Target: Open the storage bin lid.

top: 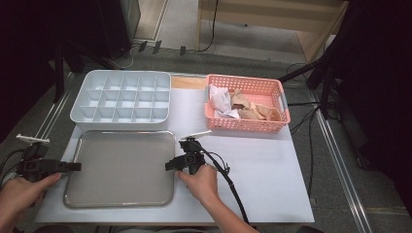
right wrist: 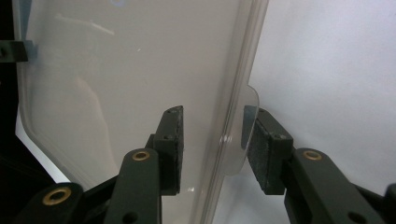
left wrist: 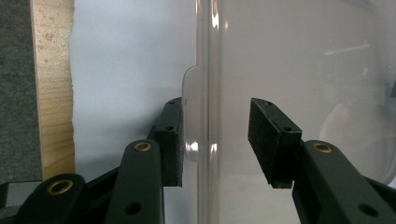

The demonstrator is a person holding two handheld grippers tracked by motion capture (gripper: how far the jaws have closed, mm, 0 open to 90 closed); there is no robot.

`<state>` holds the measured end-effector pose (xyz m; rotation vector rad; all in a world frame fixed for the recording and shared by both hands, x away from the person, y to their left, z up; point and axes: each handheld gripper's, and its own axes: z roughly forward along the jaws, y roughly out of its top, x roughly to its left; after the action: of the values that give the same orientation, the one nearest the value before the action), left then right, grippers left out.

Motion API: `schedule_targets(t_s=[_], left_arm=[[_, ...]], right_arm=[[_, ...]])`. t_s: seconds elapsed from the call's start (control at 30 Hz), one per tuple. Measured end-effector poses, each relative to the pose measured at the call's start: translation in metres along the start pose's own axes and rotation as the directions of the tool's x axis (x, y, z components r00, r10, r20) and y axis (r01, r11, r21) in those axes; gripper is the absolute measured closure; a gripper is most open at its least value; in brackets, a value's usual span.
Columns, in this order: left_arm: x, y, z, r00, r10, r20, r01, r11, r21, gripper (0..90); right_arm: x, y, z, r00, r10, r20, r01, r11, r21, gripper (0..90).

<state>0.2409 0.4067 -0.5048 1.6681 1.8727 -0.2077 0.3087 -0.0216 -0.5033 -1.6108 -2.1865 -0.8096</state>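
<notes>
lid: clear plastic lid (top: 120, 167) lying flat on the white sheet (top: 272, 174) of the tabletop, near edge, in front of the divided bin – reads grey from the high view, see-through up close
left tongs: (top: 77, 167) at the lid's left rim, jaws apart, straddling the rim tab (left wrist: 190, 119); outer pad just beside or touching the tab, inner pad (left wrist: 266, 140) clearly off – no clamp
right tongs: (top: 168, 165) at the lid's right rim, jaws apart around the small tab (right wrist: 245, 133); gaps visible at the inner pad, outer pad close to the tab, contact hard to tell
hands: left hand (top: 22, 191) cut off at the bottom-left corner; right hand (top: 200, 182) on the gripper body, cable trailing toward the bottom edge
divided bin: white compartment tray (top: 121, 99) behind the lid, cells look bare
basket: pink basket (top: 247, 103) right of the bin, crumpled white and beige items inside – kind not readable
hard to read: lid far edge blurred in both gripper views; tabletop edge wood strip (left wrist: 53, 88) at far left of the left gripper view
</notes>
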Motion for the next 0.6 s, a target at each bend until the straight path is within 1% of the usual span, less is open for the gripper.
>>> schedule_targets(t_s=[0.07, 0.1, 0.13, 0.17, 0.2, 0.23, 0.27, 0.33, 0.37, 0.5, 0.6], left_arm=[[0.0003, 0.0016, -0.0006, 1.0, 0.001, -0.003, -0.001, 1.0, 0.001, 58.4], [0.0009, 0.0022, 0.0, 1.0, -0.008, -0.002, 0.008, 1.0, -0.006, 58.3], [0.0009, 0.0022, 0.0, 1.0, -0.008, -0.002, 0.008, 1.0, -0.006, 58.4], [0.0013, 0.0032, -0.0005, 1.0, -0.004, -0.004, 0.004, 1.0, -0.004, 58.3], [0.0012, 0.0034, -0.0005, 1.0, -0.005, -0.004, 0.005, 1.0, -0.003, 58.2], [0.001, 0.0036, -0.0006, 1.0, -0.001, -0.007, 0.001, 1.0, -0.001, 58.1], [0.0006, 0.0038, -0.0009, 0.9999, 0.003, -0.01, -0.003, 1.0, 0.003, 58.0], [-0.0005, 0.0037, -0.0006, 0.9999, 0.004, -0.016, -0.004, 1.0, -0.001, 57.4], [-0.0023, 0.0034, -0.0007, 0.9996, 0.011, -0.028, -0.011, 0.9999, 0.001, 56.9], [-0.0027, 0.0034, -0.0008, 0.9996, 0.009, -0.028, -0.009, 1.0, 0.0, 56.4], [-0.0042, 0.0034, -0.0017, 0.9994, 0.018, -0.03, -0.018, 0.9998, -0.002, 56.2]], right_arm=[[-0.0006, 0.0005, 0.002, 1.0, 0.009, -0.004, -0.009, 1.0, 0.002, 59.9], [-0.0011, 0.0009, 0.0029, 1.0, 0.004, -0.003, -0.004, 1.0, 0.0, 59.9], [-0.0008, 0.0013, 0.0031, 0.9999, 0.01, -0.004, -0.01, 1.0, 0.0, 59.9], [-0.0014, 0.0018, 0.0037, 1.0, -0.004, -0.007, 0.004, 1.0, -0.01, 59.7], [-0.0006, 0.0022, 0.0041, 1.0, 0.004, -0.003, -0.004, 1.0, -0.006, 59.6], [-0.0014, 0.0028, 0.0044, 1.0, -0.006, -0.006, 0.006, 1.0, -0.006, 59.6], [-0.0008, 0.003, 0.0041, 1.0, 0.003, -0.006, -0.003, 1.0, 0.0, 59.5], [-0.0005, 0.0031, 0.0039, 1.0, 0.002, -0.003, -0.002, 1.0, 0.003, 59.3], [-0.0003, 0.003, 0.004, 1.0, -0.006, -0.002, 0.006, 1.0, 0.001, 58.8], [0.0001, 0.003, 0.004, 0.9999, -0.013, -0.004, 0.013, 1.0, 0.004, 58.1], [0.0017, 0.003, 0.0037, 0.9996, -0.029, 0.009, 0.029, 1.0, 0.012, 57.0]])
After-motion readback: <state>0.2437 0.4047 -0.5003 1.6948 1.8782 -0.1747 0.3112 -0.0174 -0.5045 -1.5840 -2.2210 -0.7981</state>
